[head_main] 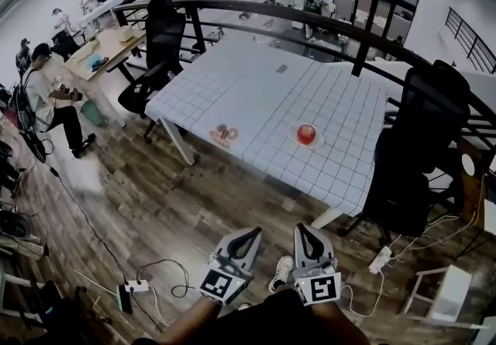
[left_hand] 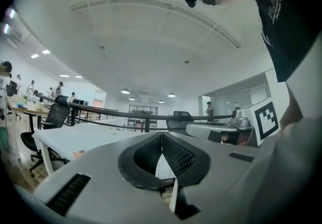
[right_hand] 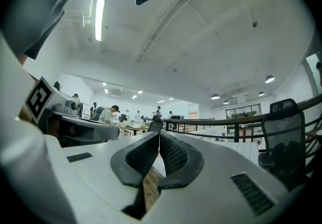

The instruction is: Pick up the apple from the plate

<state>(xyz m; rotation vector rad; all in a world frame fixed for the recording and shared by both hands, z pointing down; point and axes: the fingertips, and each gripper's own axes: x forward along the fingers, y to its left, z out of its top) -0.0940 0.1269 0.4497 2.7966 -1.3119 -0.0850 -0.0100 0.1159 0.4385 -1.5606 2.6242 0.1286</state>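
I am holding both grippers low over the wooden floor (head_main: 194, 204), short of the white table (head_main: 256, 95). The left gripper (head_main: 253, 235) and the right gripper (head_main: 302, 230) are both pressing their jaws together on nothing. The red apple (head_main: 307, 133) is sitting on its plate (head_main: 294, 140) near the table's front edge, well apart from both.

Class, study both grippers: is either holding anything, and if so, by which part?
Nothing is held. The left gripper and the right gripper are both shut and empty; the apple lies untouched on its plate.
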